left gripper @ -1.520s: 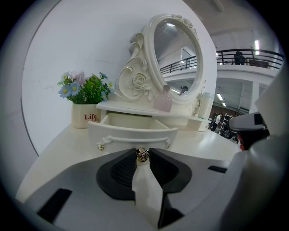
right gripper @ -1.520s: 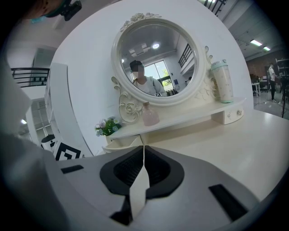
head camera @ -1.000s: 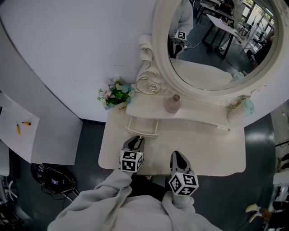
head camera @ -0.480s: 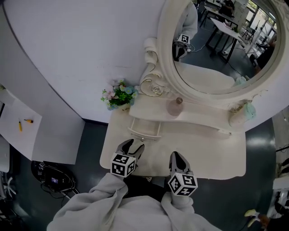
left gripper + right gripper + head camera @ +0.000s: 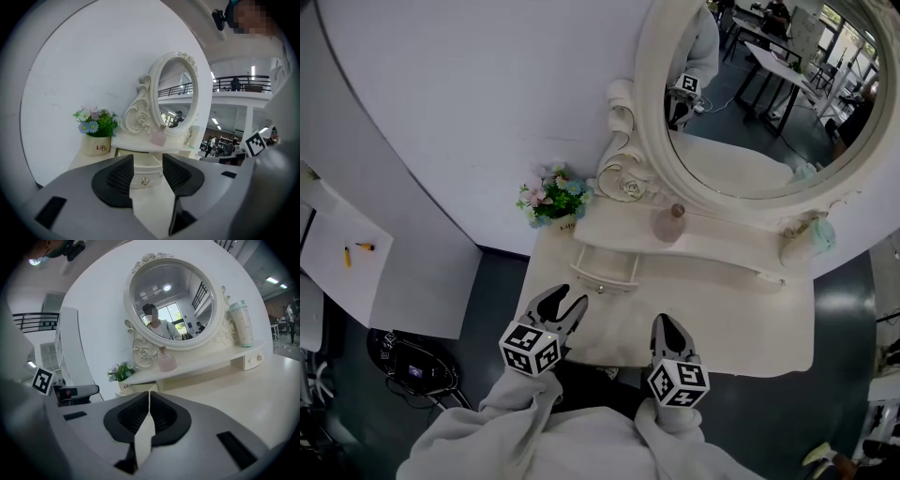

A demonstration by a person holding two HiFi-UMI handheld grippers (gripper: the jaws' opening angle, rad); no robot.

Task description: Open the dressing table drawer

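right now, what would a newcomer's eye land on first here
The big oval mirror in its carved white frame fills the head view's upper right, above the cream dressing table. Under the left end of the shelf a small drawer stands pulled out, beside a pot of flowers. In front of it the left gripper hangs with jaws apart and closing, nothing between them, while the right gripper is shut.

Cream dressing table (image 5: 741, 323); flower pot (image 5: 551, 201) on its left corner.

Potted flowers (image 5: 551, 197) left, pink bottle (image 5: 668, 226) further right; pale green tumbler (image 5: 817, 235) rightmost
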